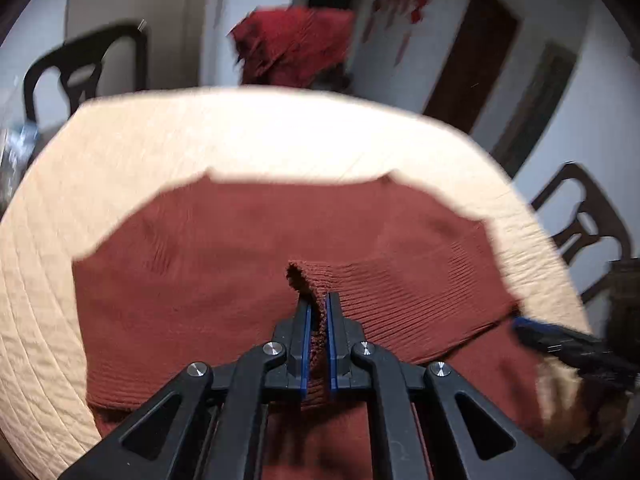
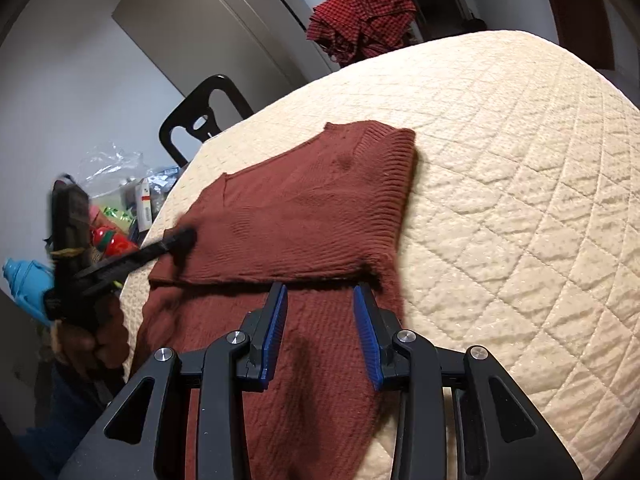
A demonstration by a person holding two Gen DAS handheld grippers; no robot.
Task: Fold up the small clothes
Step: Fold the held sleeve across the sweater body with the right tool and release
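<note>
A rust-brown knitted sweater point(image 1: 240, 248) lies on the cream quilted table cover point(image 1: 240, 132), with one part folded over the rest. My left gripper point(image 1: 319, 300) is shut on a raised pinch of its ribbed edge. In the right wrist view the left gripper point(image 2: 180, 238), held by a hand point(image 2: 100, 332), sits at the left side of the sweater point(image 2: 304, 208). My right gripper point(image 2: 320, 294) stands open just before the folded edge, with flat knit below its blue pads point(image 2: 276, 328) and nothing between them. Its tip point(image 1: 520, 326) shows at the sweater's right corner in the left wrist view.
A red checked cloth point(image 2: 364, 12) hangs beyond the far table edge. Dark chairs stand at the left point(image 1: 84, 68) and right point(image 1: 580, 216). Bags and packets point(image 2: 120, 208) and a blue object point(image 2: 24, 284) crowd the space left of the table. Bare quilted cover point(image 2: 500, 160) stretches to the right.
</note>
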